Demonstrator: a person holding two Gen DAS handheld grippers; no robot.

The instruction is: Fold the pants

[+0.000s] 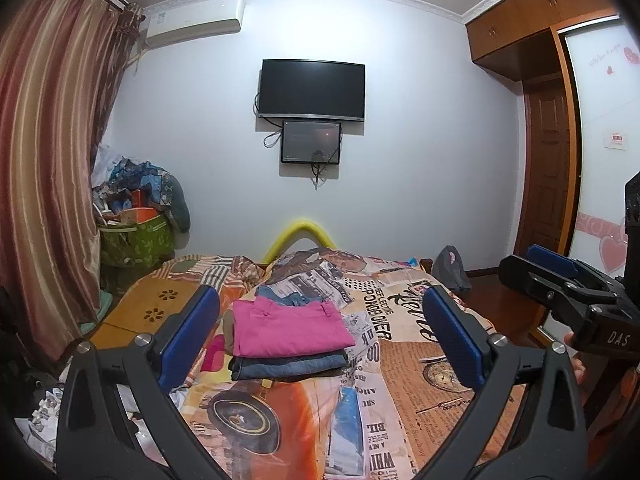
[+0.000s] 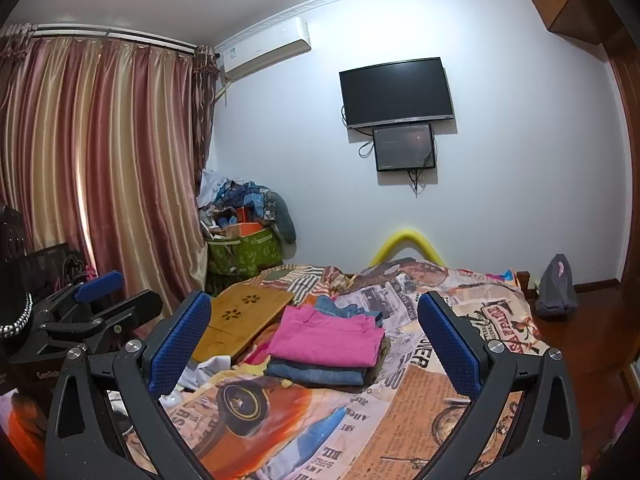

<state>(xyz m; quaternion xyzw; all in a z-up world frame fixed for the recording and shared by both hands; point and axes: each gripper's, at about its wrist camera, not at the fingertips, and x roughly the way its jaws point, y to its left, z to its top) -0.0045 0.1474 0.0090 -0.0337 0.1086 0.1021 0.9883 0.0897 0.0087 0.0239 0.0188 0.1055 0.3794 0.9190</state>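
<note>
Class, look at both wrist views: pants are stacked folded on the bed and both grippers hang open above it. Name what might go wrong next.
1. The pink pants top a stack with denim pants beneath; a careless grab from the left gripper may drag the pile apart.
2. The bedspread is rumpled, so a fresh fold could crease.
3. The wooden lap tray beside the stack may snag the cloth.

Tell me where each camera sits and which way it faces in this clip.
Left wrist: on the left tool, facing along the bed toward the TV wall; the right tool shows at its right edge.
Right wrist: on the right tool, aimed the same way from further right; the left tool shows at its left.
Shared: folded pink pants atop the stack, the TV, both tools open.
</note>
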